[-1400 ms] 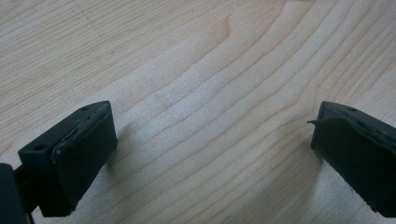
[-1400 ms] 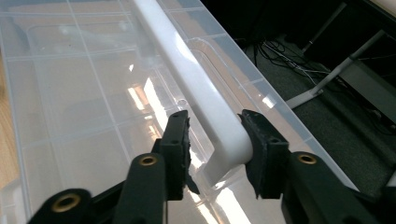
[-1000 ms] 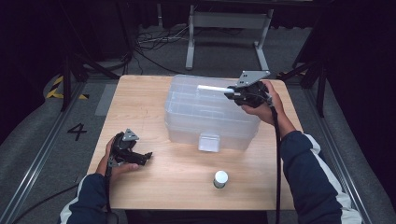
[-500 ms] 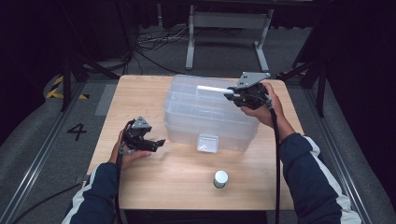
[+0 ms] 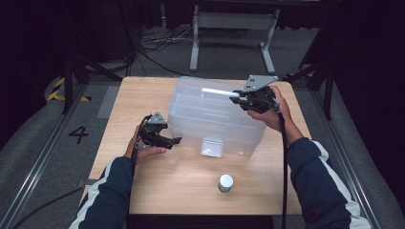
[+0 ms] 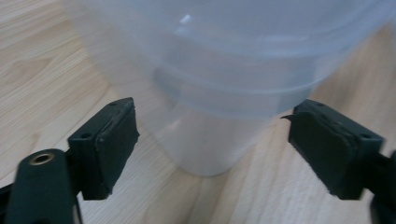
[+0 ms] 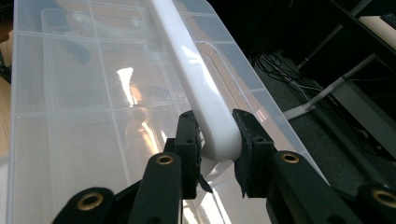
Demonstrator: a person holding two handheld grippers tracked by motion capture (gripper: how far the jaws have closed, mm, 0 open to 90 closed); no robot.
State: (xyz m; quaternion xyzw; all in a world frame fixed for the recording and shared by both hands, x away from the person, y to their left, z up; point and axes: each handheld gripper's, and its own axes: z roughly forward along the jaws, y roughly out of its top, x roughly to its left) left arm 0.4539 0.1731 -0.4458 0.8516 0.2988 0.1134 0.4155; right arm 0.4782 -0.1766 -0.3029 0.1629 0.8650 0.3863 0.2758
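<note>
A clear plastic storage box (image 5: 210,119) with a lid stands on the wooden table (image 5: 167,191). A white handle (image 5: 217,92) lies along its top. My right gripper (image 5: 235,95) is shut on the near end of that handle (image 7: 196,88), with a pad pressed on each side of it, above the lid (image 7: 70,93). My left gripper (image 5: 175,141) hovers by the box's front left corner. In the left gripper view the rounded corner (image 6: 224,93) stands just ahead of the left gripper (image 6: 210,149), whose jaws are wide apart and touch nothing. They have just been closing a little.
A small white-capped jar (image 5: 225,182) stands near the table's front edge, right of centre. The box's front latch (image 5: 212,147) faces me. Past the table's far edge are a metal stand (image 5: 234,28) and cables on the dark floor.
My left hand has moved right and up, from the table's left side to the box's front left corner. The right gripper has stayed on the handle.
</note>
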